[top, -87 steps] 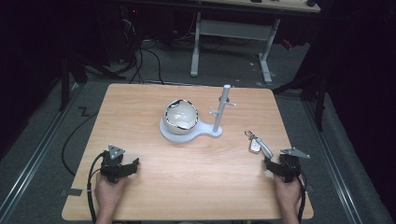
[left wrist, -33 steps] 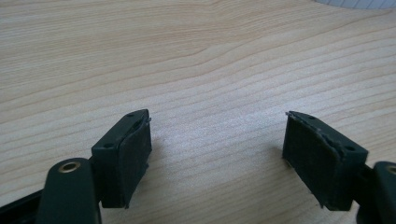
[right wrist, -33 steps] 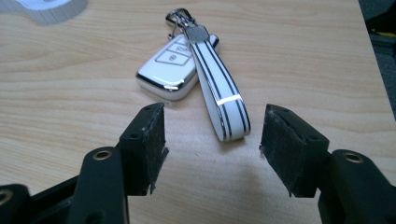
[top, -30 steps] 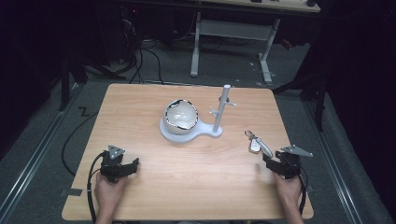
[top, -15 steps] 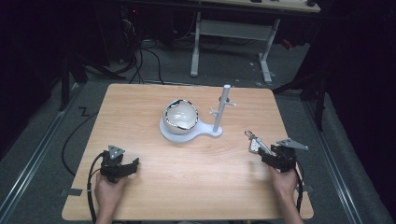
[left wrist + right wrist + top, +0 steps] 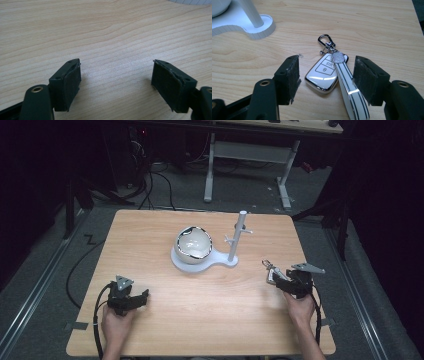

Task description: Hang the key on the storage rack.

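Note:
A white car key fob (image 6: 322, 75) with a striped white strap (image 6: 348, 87) and a silver clasp (image 6: 325, 42) lies flat on the wooden table (image 6: 210, 310), near its right edge. My right gripper (image 6: 327, 65) stands open astride the key fob (image 6: 272, 274). Its jaws have just been opening, and neither pad touches the fob. In the high view, the right gripper (image 6: 281, 281) is held low in a hand. My left gripper (image 6: 141, 297) rests open at the front left, with only bare wood between the left gripper (image 6: 116, 80) pads.
A white stand (image 6: 200, 265) at the table's middle carries a pale round bowl (image 6: 194, 242) and an upright post (image 6: 239, 237) with short pegs. Its base (image 6: 244, 27) lies up and to the left of the fob. The table's right edge is close to my right hand.
My right gripper has shifted left and slightly up toward the key fob, which now lies between its jaws. The left gripper has stayed put.

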Demonstrator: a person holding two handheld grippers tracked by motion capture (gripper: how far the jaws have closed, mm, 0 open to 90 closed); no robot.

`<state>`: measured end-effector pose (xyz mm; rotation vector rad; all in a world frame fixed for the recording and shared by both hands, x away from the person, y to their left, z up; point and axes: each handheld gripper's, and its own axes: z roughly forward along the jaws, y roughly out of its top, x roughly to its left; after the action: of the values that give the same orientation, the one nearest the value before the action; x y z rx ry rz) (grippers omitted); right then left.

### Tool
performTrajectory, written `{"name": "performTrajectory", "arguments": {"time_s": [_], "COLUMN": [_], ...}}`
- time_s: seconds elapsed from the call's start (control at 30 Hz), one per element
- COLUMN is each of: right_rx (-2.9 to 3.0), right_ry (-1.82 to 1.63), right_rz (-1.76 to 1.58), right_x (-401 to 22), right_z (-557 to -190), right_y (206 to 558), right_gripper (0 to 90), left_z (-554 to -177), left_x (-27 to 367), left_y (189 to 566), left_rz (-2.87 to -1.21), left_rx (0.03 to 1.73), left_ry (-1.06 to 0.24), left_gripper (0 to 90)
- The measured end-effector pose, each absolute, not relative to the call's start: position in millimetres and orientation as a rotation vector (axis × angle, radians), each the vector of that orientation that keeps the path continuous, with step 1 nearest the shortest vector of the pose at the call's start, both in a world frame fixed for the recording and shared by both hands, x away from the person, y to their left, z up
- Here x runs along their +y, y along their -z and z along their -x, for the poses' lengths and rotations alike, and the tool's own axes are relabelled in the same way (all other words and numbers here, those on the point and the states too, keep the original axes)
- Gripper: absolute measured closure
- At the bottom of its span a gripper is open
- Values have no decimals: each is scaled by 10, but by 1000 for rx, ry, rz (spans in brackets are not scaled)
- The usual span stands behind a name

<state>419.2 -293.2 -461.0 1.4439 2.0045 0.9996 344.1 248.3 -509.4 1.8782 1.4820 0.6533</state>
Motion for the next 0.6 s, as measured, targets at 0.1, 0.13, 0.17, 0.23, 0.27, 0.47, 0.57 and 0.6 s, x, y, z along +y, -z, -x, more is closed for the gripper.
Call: {"name": "performTrajectory", "arguments": {"time_s": [0.1,0.13,0.17,0.23,0.27,0.47,0.57,0.6], "right_rx": [2009,2010,2015,2024,2027,2027,2025,2025], "right_ry": [-991,-983,-973,-949,-936,-892,-873,-870], "right_rz": [-1450,-1456,-1459,-1463,-1470,-1497,-1523,-1532], "right_x": [-2900,-2888,-2875,-2852,-2839,-2796,-2800,-2803], "right_z": [-4245,-4262,-4281,-4325,-4347,-4442,-4493,-4504], "right_y": [4617,4622,4628,4649,4661,4744,4805,4818], "right_gripper": [377,374,370,361,354,327,318,317], "left_z": [-3441,-3441,-3441,-3441,-3441,-3441,-3441,-3441], "left_x": [2483,2483,2483,2482,2483,2483,2482,2482], "left_y": [5094,5094,5094,5094,5094,5094,5094,5094], "left_rz": [-1878,-1879,-1879,-1878,-1878,-1879,-1879,-1879], "left_rx": [1482,1482,1482,1482,1482,1482,1482,1482], "left_ry": [-653,-653,-653,-653,-653,-654,-653,-654], "left_gripper": [240,240,240,240,240,239,239,239]}}
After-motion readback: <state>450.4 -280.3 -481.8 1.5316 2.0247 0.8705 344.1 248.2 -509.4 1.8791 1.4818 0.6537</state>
